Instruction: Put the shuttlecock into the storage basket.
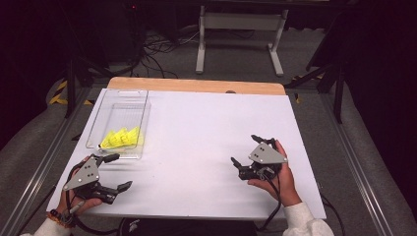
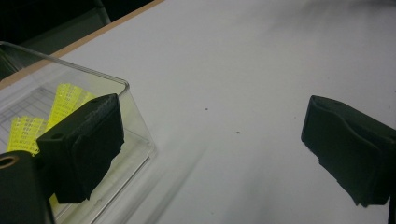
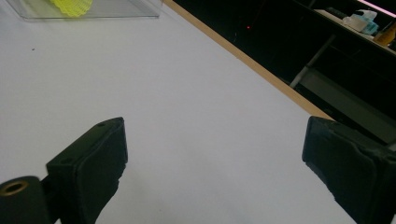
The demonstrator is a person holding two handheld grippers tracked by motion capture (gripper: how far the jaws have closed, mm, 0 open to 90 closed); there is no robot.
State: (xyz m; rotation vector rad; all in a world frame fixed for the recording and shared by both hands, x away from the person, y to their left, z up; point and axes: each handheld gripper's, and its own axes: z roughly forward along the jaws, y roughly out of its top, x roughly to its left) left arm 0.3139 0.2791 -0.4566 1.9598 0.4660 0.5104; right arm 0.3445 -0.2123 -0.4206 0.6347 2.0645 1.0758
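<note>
White tabletop (image 1: 206, 147) with a wooden far edge, dark floor and cables beyond. Clear plastic tray (image 1: 118, 123) sits at the table's left side; yellow shuttlecocks (image 1: 122, 138) lie in its near end, their count hard to settle since they overlap. Left gripper (image 1: 112, 172), jaws spread wide, holds nothing, just near of the tray's front corner; in the left gripper view one jaw hides part of the shuttlecocks (image 2: 65, 100) behind the tray wall (image 2: 135, 121). Right gripper (image 1: 246, 150), jaws spread and empty, well right of the tray. No legible writing anywhere.
</note>
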